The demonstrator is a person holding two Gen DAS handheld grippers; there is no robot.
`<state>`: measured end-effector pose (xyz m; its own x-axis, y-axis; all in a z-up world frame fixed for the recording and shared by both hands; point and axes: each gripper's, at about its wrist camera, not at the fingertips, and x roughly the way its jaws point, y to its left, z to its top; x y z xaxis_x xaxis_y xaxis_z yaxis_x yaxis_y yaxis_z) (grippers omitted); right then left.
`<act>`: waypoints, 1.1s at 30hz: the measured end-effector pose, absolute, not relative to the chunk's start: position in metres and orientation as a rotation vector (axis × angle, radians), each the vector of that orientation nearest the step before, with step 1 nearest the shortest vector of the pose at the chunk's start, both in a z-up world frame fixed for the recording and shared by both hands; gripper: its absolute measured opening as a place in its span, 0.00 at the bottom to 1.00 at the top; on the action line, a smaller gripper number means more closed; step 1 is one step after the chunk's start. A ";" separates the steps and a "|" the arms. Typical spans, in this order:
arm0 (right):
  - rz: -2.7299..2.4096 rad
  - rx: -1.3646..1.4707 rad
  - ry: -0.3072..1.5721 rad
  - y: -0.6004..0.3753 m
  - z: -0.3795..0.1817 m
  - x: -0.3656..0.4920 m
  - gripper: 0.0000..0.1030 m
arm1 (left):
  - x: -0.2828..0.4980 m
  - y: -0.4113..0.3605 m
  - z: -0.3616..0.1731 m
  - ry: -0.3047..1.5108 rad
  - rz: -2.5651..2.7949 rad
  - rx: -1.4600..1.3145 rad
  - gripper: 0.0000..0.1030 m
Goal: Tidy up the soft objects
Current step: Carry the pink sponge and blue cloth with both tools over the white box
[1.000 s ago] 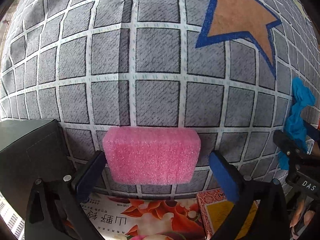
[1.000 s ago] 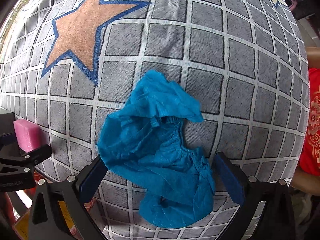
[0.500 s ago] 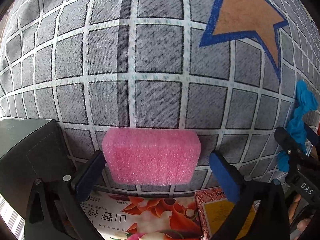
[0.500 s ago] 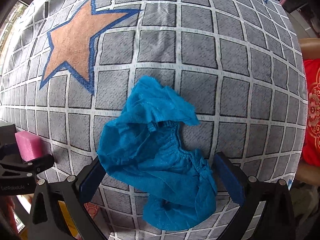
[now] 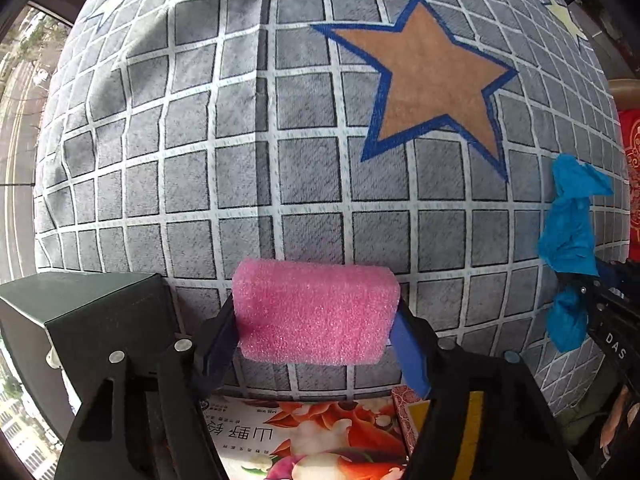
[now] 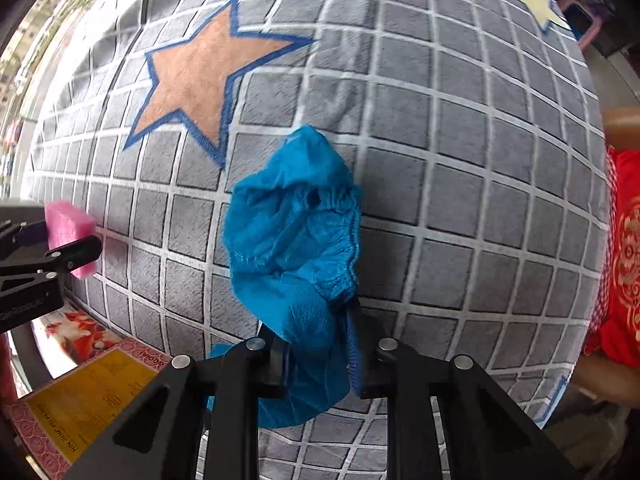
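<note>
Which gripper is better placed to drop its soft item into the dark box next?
Left. The left gripper is clamped on the pink sponge right beside the dark box. The right gripper, holding the blue shoe cover, is farther away.

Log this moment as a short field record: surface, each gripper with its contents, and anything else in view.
surface: grey grid-patterned cloth with an orange star
left gripper: shut on pink foam block
right gripper: shut on blue shoe cover, which is crumpled with its elastic hem showing
near edge: floral printed box and yellow-labelled red box
left of foam: dark box
</note>
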<state>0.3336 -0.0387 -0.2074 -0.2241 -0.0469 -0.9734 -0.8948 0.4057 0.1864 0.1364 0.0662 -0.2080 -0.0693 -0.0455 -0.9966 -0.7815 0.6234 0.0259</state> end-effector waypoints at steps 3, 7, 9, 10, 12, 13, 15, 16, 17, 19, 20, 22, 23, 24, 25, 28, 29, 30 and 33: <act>0.998 -0.717 1.649 -0.049 -0.194 0.352 0.21 | 0.131 0.069 -0.190 1.491 0.701 -0.710 0.70; 0.997 -0.609 1.671 -0.058 -0.172 0.367 0.21 | 0.126 0.065 -0.165 1.441 0.698 -0.678 0.70; 0.997 -0.579 1.674 -0.062 -0.161 0.370 0.21 | 0.123 0.063 -0.155 1.423 0.694 -0.664 0.71; 0.998 -0.566 1.675 -0.064 -0.156 0.372 0.21 | 0.120 0.062 -0.150 1.415 0.695 -0.656 0.71; 1.003 -0.547 1.669 -0.067 -0.145 0.373 0.22 | 0.117 0.061 -0.140 1.395 0.702 -0.642 0.71; 1.009 -0.537 1.667 -0.068 -0.139 0.372 0.22 | 0.115 0.059 -0.135 1.384 0.706 -0.639 0.71; 1.020 -0.518 1.659 -0.071 -0.130 0.367 0.22 | 0.110 0.060 -0.125 1.364 0.709 -0.637 0.71; 1.027 -0.509 1.653 -0.071 -0.123 0.365 0.22 | 0.108 0.056 -0.121 1.357 0.710 -0.637 0.71; 1.033 -0.500 1.648 -0.072 -0.117 0.361 0.22 | 0.103 0.055 -0.116 1.350 0.709 -0.634 0.71; 1.044 -0.488 1.635 -0.073 -0.106 0.353 0.22 | 0.096 0.047 -0.106 1.337 0.707 -0.616 0.71; 1.049 -0.485 1.630 -0.075 -0.101 0.348 0.22 | 0.096 0.044 -0.103 1.331 0.705 -0.603 0.71; 1.061 -0.480 1.619 -0.076 -0.090 0.340 0.22 | 0.094 0.039 -0.096 1.320 0.693 -0.584 0.71; 1.065 -0.478 1.612 -0.078 -0.084 0.337 0.22 | 0.092 0.036 -0.092 1.313 0.688 -0.578 0.71; 1.069 -0.475 1.605 -0.077 -0.081 0.333 0.22 | 0.091 0.032 -0.088 1.306 0.683 -0.573 0.71; 1.073 -0.471 1.601 -0.078 -0.075 0.330 0.22 | 0.090 0.029 -0.086 1.299 0.677 -0.569 0.71; 1.079 -0.463 1.591 -0.081 -0.060 0.320 0.22 | 0.082 0.024 -0.077 1.280 0.666 -0.562 0.71; 1.081 -0.463 1.586 -0.082 -0.055 0.317 0.22 | 0.080 0.022 -0.074 1.274 0.660 -0.564 0.71; 1.083 -0.464 1.581 -0.084 -0.051 0.313 0.22 | 0.077 0.020 -0.072 1.269 0.657 -0.566 0.71; 1.087 -0.466 1.571 -0.084 -0.040 0.300 0.22 | 0.067 0.016 -0.063 1.247 0.653 -0.565 0.71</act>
